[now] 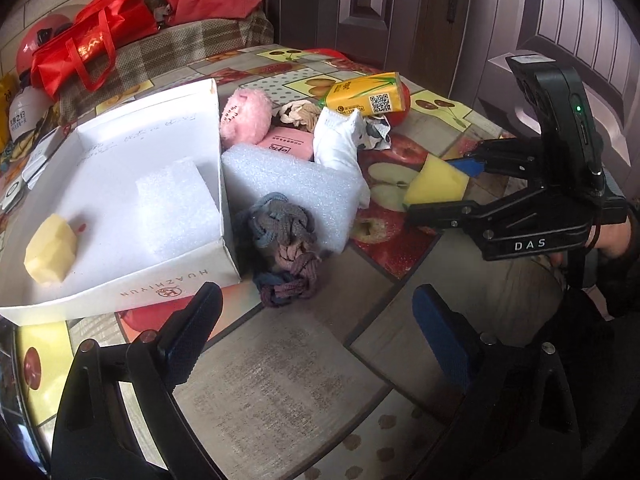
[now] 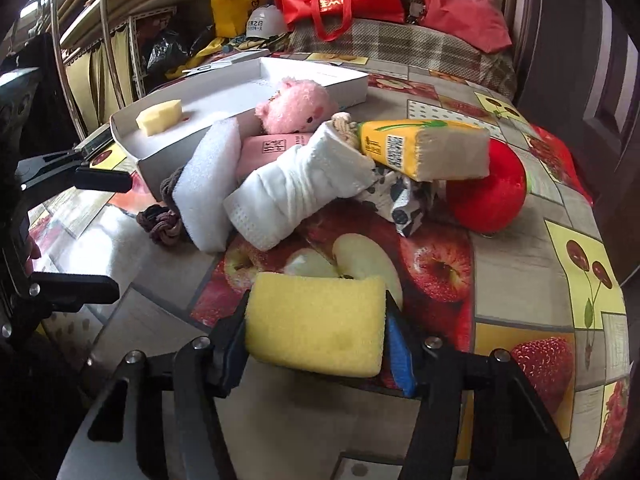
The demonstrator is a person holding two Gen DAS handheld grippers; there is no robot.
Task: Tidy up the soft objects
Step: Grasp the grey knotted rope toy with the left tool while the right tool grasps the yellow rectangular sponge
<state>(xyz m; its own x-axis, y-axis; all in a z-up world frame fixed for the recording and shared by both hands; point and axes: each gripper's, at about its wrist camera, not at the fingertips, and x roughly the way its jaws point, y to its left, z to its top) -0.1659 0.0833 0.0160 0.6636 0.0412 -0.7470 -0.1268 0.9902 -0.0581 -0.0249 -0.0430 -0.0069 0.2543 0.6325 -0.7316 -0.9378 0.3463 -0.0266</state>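
My right gripper (image 2: 315, 332) is shut on a yellow sponge (image 2: 320, 308), held just above the fruit-print tablecloth (image 2: 520, 264). The left wrist view shows the same sponge (image 1: 438, 178) at the right. My left gripper (image 1: 316, 320) stands open over bare cloth, with nothing between its fingers. Ahead of it lie a knotted cord bundle (image 1: 284, 248) and a white foam slab (image 1: 292, 192). A white box (image 1: 180, 284) at the left holds a pale yellow sponge piece (image 1: 50, 250) and a foam block (image 1: 176, 208). Behind are a pink plush (image 1: 244, 116) and a rolled white cloth (image 1: 336, 140).
A yellow tissue pack (image 2: 424, 144) leans on a red ball (image 2: 488, 196), with a pink packet (image 2: 268, 152) beside the plush. A red bag (image 1: 92, 40) and helmet (image 1: 40, 44) lie on a checked seat behind the table. Dark doors (image 1: 380, 8) stand at the back right.
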